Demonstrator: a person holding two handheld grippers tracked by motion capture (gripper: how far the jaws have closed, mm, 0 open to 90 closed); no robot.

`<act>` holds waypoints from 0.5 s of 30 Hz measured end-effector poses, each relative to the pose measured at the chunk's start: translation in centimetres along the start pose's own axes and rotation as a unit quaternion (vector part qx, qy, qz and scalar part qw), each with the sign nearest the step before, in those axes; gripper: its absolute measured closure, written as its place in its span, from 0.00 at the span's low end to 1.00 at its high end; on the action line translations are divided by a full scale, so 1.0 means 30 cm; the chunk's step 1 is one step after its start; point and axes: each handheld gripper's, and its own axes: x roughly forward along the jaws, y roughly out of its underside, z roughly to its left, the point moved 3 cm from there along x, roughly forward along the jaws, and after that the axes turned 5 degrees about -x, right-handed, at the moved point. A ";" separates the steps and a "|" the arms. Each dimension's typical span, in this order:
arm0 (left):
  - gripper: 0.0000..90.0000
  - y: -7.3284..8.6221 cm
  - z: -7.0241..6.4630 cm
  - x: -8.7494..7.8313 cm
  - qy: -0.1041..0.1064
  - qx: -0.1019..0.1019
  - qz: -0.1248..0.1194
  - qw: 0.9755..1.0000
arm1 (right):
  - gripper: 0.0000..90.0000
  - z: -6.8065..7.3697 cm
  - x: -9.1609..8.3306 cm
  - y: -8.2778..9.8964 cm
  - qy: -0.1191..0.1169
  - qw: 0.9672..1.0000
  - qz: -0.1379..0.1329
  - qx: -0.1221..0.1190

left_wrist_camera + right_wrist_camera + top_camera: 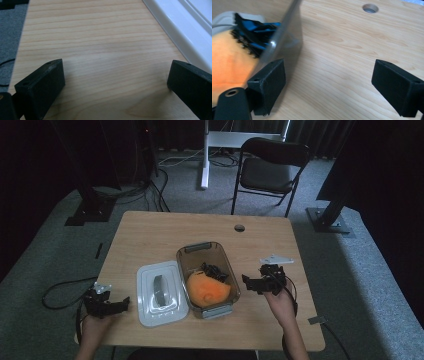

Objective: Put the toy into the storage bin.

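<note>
Wooden table [150, 235] carries a clear container [208, 272] at its middle, seen from the high view; within it we see an orange cloth [207, 291] and a black object [214, 270]; its white lid [161, 292] lies touching the container's left side; our left gripper [120, 304] sits left of the lid, our right gripper [248, 282] just right of the container. Left gripper view: jaws wide, nothing between them, lid edge [180, 27] beside them. Right gripper view: jaws wide, one beside the container wall [283, 35].
</note>
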 end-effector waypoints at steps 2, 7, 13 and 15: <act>0.02 -0.003 -0.014 -0.003 -0.007 0.010 0.004 1.000 | 0.13 -0.014 -0.002 0.012 0.002 1.000 0.000 0.005; 0.02 -0.013 -0.039 -0.018 -0.010 0.015 0.004 1.000 | 0.13 -0.047 0.003 0.048 0.012 1.000 0.006 0.013; 0.02 -0.030 -0.067 -0.052 0.017 0.006 -0.011 1.000 | 0.13 -0.069 0.018 0.088 0.015 1.000 0.007 0.025; 0.02 -0.036 -0.084 -0.063 0.031 0.006 -0.014 0.999 | 0.13 -0.080 0.033 0.113 0.016 0.999 0.011 0.029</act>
